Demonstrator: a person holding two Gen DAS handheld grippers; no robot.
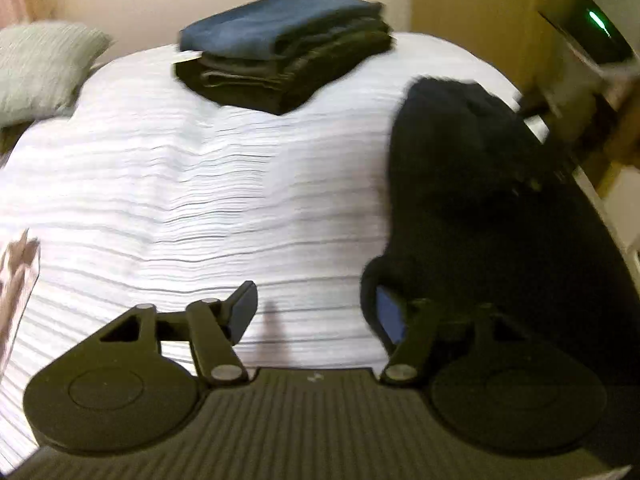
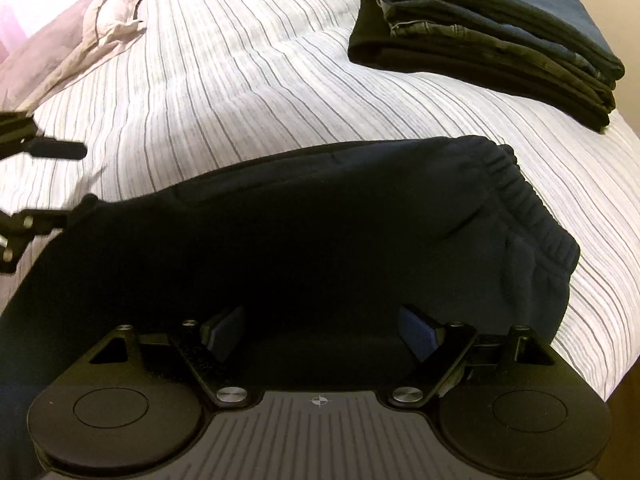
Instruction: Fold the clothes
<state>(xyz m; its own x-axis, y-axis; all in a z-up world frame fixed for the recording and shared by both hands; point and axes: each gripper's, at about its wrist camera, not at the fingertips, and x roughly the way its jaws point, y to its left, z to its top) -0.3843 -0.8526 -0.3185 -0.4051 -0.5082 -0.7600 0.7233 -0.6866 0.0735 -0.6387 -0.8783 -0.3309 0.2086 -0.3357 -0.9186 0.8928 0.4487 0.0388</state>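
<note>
Dark sweatpants laid out for folding on a striped bed

The right gripper (image 2: 320,336) hangs over the black fleece sweatpants with a ribbed elastic waistband (image 2: 304,232), jaws spread wide and gripping nothing, apparently poised to pinch the cloth. The left gripper (image 1: 316,316) stands at the garment's far edge, jaws released, one pad against the fabric, the other over the white, grey-striped bedcover (image 1: 200,200). The sweatpants lie lengthwise near the bed's edge, folded roughly in half. Beyond them, a neat stack of folded dark and blue clothes (image 2: 488,40) waits, likely their destination; a crumpled pale pink garment (image 2: 80,40) lies apart.
</note>
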